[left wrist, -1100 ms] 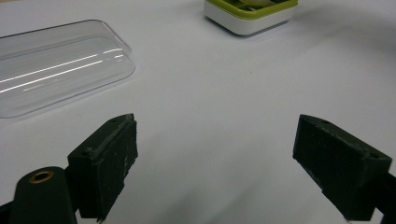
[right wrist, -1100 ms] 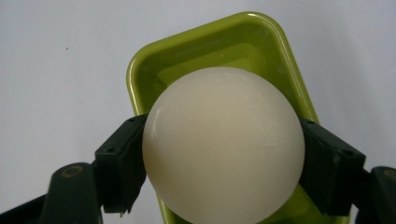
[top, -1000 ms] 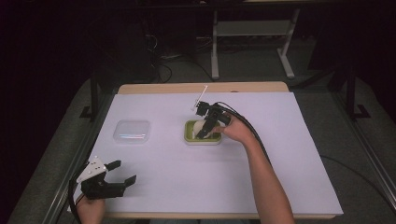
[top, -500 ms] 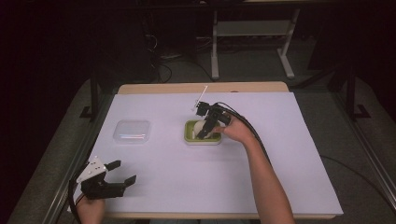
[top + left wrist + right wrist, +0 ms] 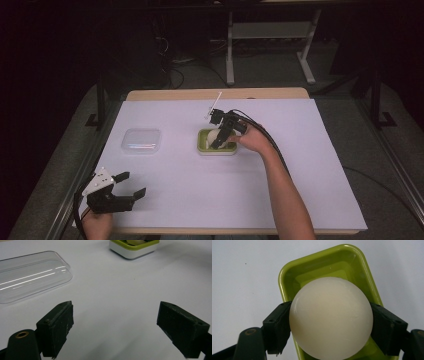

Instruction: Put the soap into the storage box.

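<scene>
A cream-white round ball sits between the black jaws of my right gripper, which is shut on it just over a green tray. In the high view the right gripper points down into the green tray near the table's middle. My left gripper rests open at the front left corner with nothing between its jaws. In the left gripper view the left gripper faces bare white surface, with the green tray far ahead.
A clear plastic lid lies left of the tray, also near the left gripper. White paper covers the table. A cable trails from the right gripper along the person's forearm.
</scene>
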